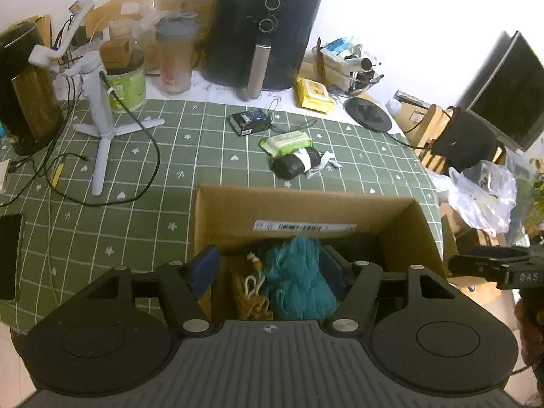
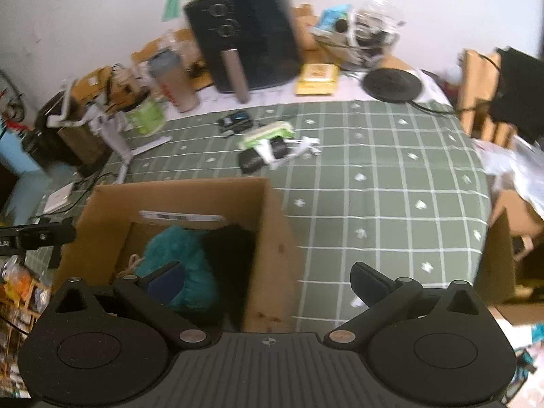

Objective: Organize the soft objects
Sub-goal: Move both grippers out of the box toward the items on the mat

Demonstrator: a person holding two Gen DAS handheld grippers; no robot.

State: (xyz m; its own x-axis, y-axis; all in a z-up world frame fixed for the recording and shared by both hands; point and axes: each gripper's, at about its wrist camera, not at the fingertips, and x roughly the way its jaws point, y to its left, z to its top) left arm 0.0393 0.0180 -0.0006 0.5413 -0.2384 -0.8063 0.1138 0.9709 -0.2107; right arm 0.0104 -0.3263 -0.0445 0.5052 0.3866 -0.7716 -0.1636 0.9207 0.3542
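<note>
Two views look down at one cardboard box (image 1: 306,210) on the green checked worktop (image 1: 170,156). From the left wrist, the left gripper (image 1: 268,268) hangs over the box with fingers spread; a teal puff (image 1: 295,278) lies between them, though whether the pads touch it I cannot tell. Beside it sits a tan knotted thing (image 1: 250,292). Only this view shows the barcode label sharply. The blurred right-wrist view shows the right gripper (image 2: 268,278) with fingers wide apart, straddling the box's right wall and pinching nothing. It alone shows something black (image 2: 231,248) beside the puff. A dark roll (image 1: 295,163) lies beyond the box near a green packet (image 1: 285,141).
</note>
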